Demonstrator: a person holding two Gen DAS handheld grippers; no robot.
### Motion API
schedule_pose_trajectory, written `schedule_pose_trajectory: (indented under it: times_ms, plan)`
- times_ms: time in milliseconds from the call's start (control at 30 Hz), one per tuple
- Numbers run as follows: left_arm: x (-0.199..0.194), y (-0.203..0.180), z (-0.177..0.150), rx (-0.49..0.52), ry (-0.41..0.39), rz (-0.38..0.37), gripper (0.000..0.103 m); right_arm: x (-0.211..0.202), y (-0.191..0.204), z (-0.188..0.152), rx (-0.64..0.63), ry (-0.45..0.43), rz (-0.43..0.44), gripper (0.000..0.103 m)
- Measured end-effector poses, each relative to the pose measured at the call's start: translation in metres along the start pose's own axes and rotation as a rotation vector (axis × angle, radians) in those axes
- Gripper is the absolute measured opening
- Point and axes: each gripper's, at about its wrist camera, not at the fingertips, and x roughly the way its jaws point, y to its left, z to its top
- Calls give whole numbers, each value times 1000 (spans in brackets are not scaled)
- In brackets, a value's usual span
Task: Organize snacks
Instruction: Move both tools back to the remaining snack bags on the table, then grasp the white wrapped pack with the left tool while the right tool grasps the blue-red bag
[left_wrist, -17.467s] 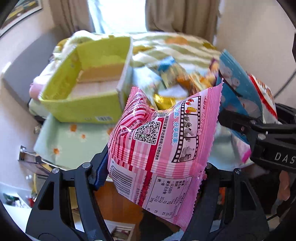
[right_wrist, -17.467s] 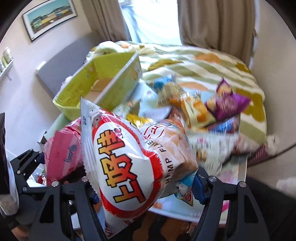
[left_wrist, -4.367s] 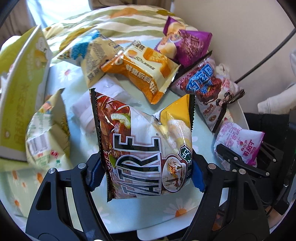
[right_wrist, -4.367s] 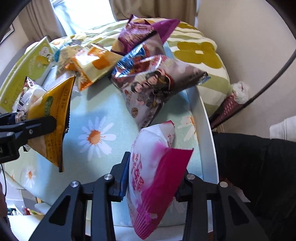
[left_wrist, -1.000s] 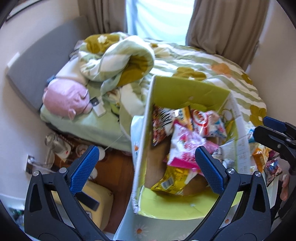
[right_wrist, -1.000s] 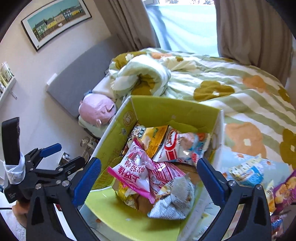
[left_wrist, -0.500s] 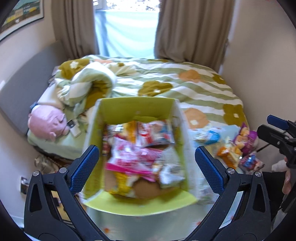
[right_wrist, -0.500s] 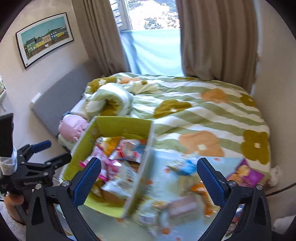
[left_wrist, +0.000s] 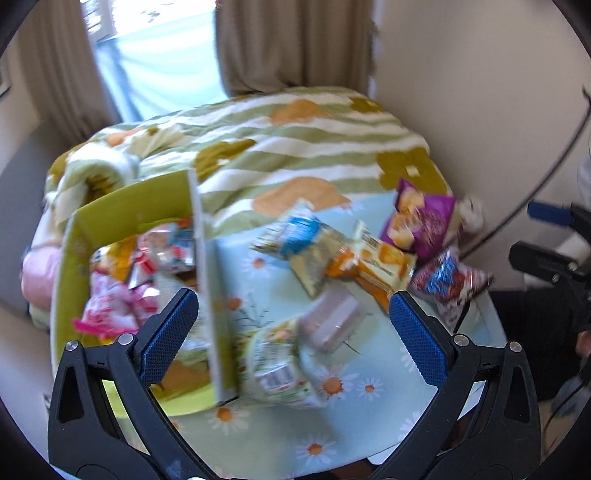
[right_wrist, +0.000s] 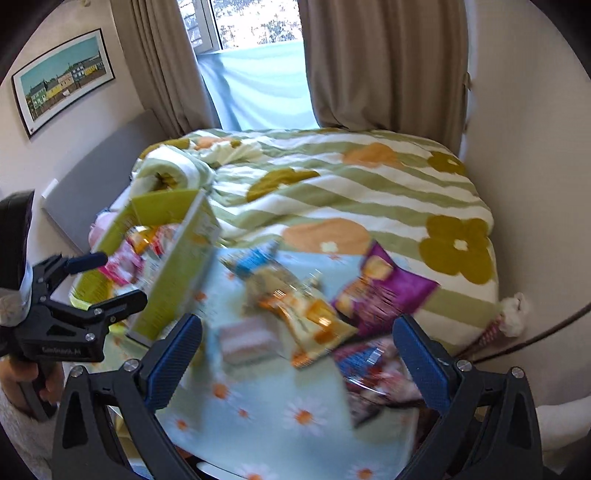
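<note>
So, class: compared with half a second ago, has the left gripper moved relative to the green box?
Yes. The left gripper has swung right: the green box, earlier centred between its fingers, now sits at the left.

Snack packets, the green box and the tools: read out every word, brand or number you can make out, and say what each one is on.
No text is readable in either view.
purple packet: print smeared by motion blur.
orange packet: print blurred.
pale green packet: barcode label, digits too small.
green box: side print blurred.
left tool: white lettering on its body, too blurred to read.
</note>
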Motion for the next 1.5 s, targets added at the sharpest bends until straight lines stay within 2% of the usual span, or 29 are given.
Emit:
schedule_pose_trajectory:
  times_ms: [267, 500, 700, 833, 900, 967, 1000, 1133, 1233, 1367, 1500]
  plan:
    - [77, -43, -11, 233, 153, 9, 102, 30, -50, -38, -12, 80, -10, 103]
    - [132, -59, -23, 362, 263, 25, 102, 68, -63, -61, -64, 141, -26, 103]
    - [168, -64, -30, 430, 341, 35, 102, 101, -67, -70, -136, 184, -47, 103]
    - [187, -67, -35, 463, 384, 41, 102, 121, -69, -75, -166, 217, -58, 103]
    - [194, -68, -38, 470, 403, 34, 97, 129, -72, -77, -173, 235, -61, 103]
    - [201, -69, -42, 473, 427, 29, 90, 136, -73, -80, -179, 250, -66, 103]
    - [203, -69, -42, 468, 434, 25, 89, 139, -74, -82, -181, 256, -66, 103]
    - [203, -64, -37, 424, 447, -27, 73, 147, -74, -86, -181, 267, -68, 103]
    - [200, -66, -39, 426, 444, -24, 69, 152, -75, -87, -179, 270, -71, 103]
    - [196, -73, -41, 424, 436, -4, 66, 157, -75, -86, -172, 279, -66, 97]
    - [191, -80, -46, 423, 441, -16, 66, 161, -72, -86, -182, 283, -64, 92]
